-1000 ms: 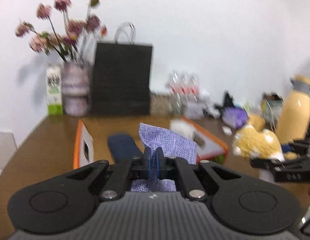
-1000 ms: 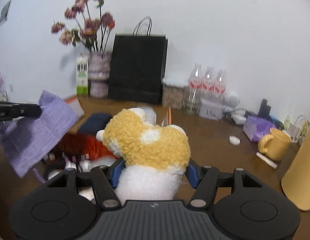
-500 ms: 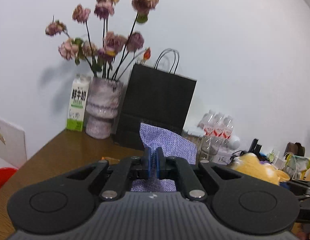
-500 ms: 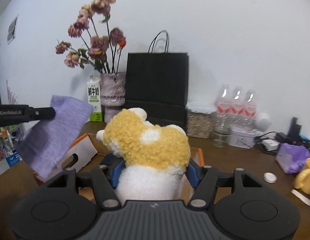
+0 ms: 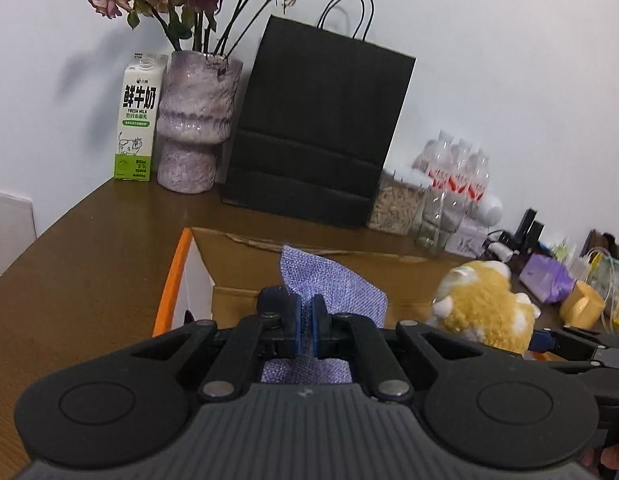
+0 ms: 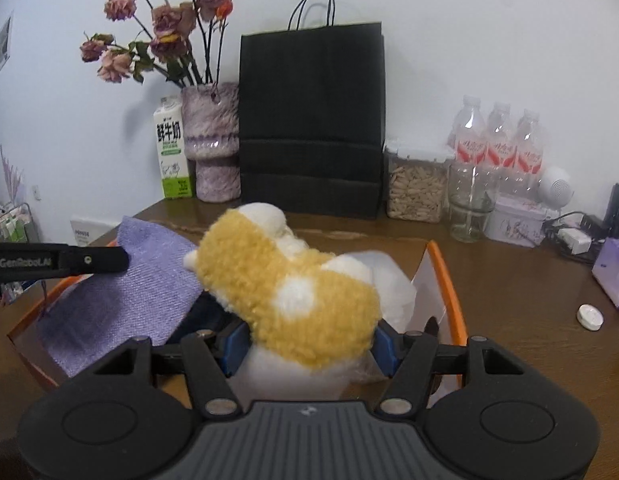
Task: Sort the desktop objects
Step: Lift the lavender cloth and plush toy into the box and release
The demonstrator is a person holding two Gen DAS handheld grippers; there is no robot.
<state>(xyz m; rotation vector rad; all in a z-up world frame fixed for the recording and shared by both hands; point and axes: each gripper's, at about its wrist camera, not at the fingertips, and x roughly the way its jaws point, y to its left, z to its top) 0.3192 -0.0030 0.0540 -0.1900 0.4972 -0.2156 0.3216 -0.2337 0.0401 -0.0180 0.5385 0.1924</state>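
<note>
Plush toy (image 6: 285, 288) pinched in right tool (image 6: 305, 346), purple cloth (image 5: 333, 286) pinched in left tool (image 5: 305, 330), both over the orange-rimmed cardboard box (image 6: 449, 280). Neither dropped yet; mug (image 5: 581, 306), cap, pouch beyond box look unsorted.

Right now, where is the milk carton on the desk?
The milk carton stands upright at the back of the desk by the wall, just left of the purple vase with dried flowers; the black paper bag is on the vase's other side.
</note>
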